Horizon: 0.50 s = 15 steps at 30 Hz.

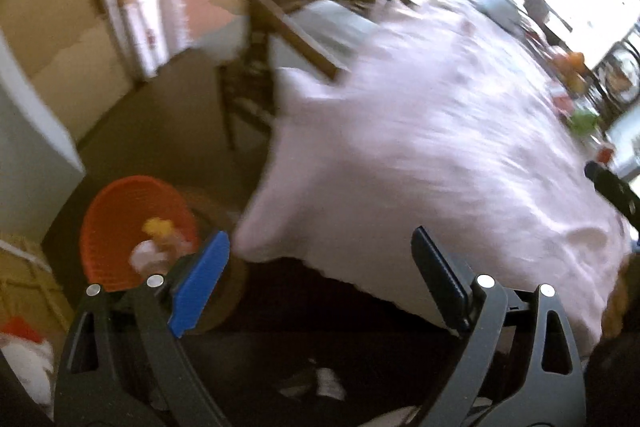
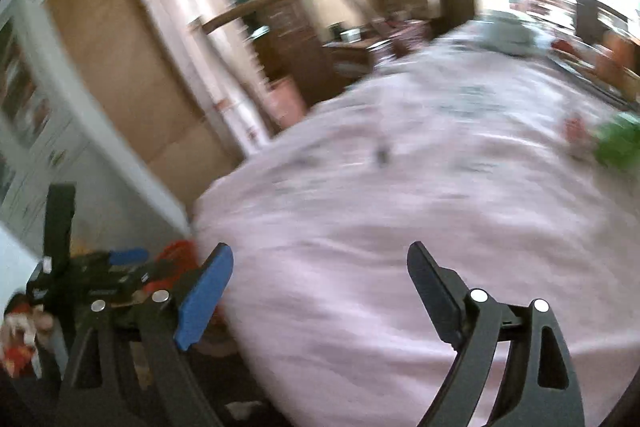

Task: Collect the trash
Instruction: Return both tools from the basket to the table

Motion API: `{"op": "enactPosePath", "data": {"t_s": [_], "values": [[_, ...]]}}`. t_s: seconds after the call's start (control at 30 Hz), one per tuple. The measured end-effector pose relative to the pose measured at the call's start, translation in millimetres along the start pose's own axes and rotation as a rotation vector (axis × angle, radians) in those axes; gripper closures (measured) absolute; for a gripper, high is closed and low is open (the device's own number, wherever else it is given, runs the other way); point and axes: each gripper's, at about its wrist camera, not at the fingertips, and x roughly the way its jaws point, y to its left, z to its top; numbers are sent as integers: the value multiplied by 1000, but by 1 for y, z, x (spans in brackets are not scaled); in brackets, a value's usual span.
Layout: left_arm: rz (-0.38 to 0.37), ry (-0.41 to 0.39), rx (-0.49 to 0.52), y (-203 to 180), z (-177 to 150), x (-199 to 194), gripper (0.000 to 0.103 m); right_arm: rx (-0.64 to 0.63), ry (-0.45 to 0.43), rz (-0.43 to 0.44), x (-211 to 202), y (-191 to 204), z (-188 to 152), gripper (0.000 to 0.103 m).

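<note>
Both tongs are empty. The left tongs (image 1: pixel 320 259) stand wide open with nothing between the blue pad and the black pad. The right tongs (image 2: pixel 320 267) are wide open too and hold nothing.

From the left tongs, the orange bin (image 1: pixel 120 227) sits on the floor at about 9 o'clock, just past the blue pad. Some trash (image 1: pixel 158 241) already lies inside it, a yellow bit and a pale bit. So part of the job looks done.

The surface (image 1: pixel 420 147) with its pale pink cloth fills the view from 12 to 3 o'clock. Far across it, at about 2 o'clock, lie a green thing (image 2: pixel 618 143) and a small red thing (image 2: pixel 576 131). They are too blurry to name. If they are trash, I think they are what is left to pick up and bring to the bin.
</note>
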Motion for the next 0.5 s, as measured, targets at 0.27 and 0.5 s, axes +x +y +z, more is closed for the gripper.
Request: {"op": "enactPosePath", "data": {"t_s": [0.27, 0.5], "values": [[-41, 40, 212, -124, 19, 28, 14, 223, -95, -163, -65, -136, -35, 15], [-131, 60, 424, -240, 18, 49, 14, 340, -148, -284, -102, -207, -65, 14]]}}
